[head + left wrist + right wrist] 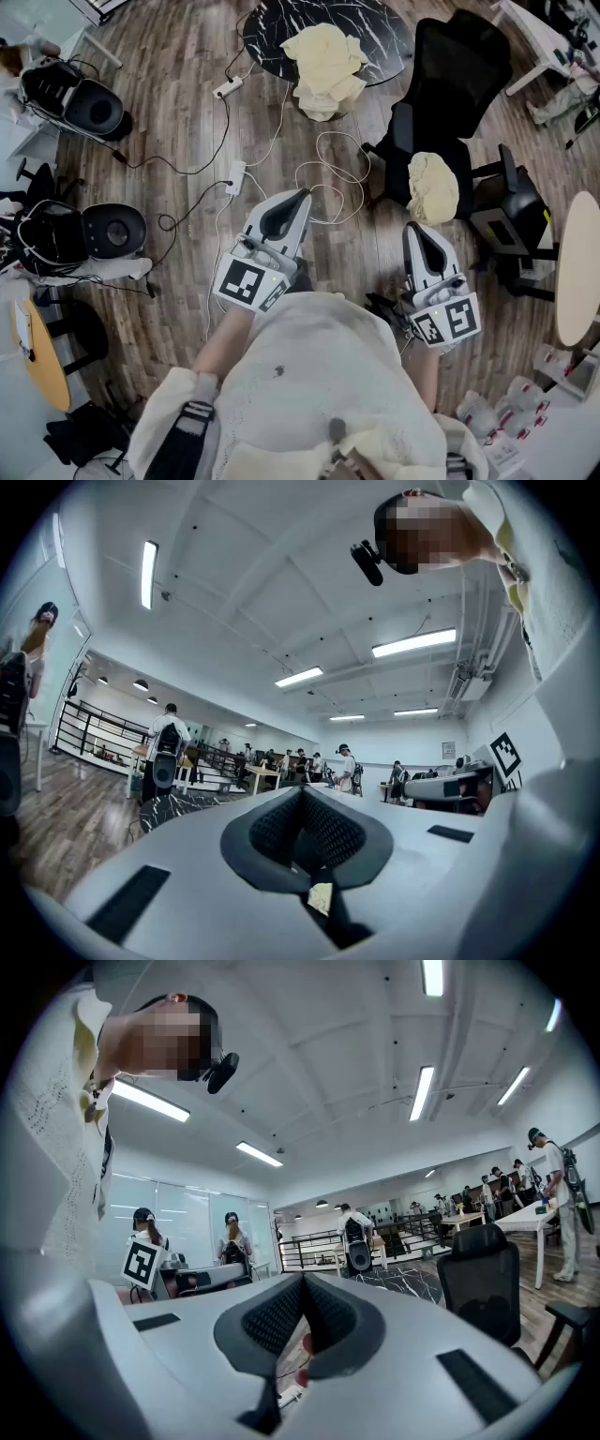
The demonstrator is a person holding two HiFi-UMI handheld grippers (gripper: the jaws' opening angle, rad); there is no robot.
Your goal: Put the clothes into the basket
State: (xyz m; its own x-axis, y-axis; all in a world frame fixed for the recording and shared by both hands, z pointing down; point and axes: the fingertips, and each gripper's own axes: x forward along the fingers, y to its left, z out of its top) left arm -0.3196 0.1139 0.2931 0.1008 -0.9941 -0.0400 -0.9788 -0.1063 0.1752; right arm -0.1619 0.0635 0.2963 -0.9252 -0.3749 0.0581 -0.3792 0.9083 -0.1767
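Observation:
A cream garment (325, 56) lies heaped on the round black marble table (384, 28) at the far side. A second cream garment (432, 187) is bunched on the seat of a black office chair (459, 66). Both grippers are held level in front of the person. My left gripper (289, 208) (302, 794) is shut with nothing between its jaws, and it points toward the table. My right gripper (419, 236) (305, 1283) is also shut and empty, just short of the chair's garment. I see no basket in any view.
White cables and power strips (234, 175) trail over the wooden floor between me and the table. Two open black cases (111, 230) sit at the left. A round wooden tabletop (577, 272) is at the right edge. Other people stand far off in the room.

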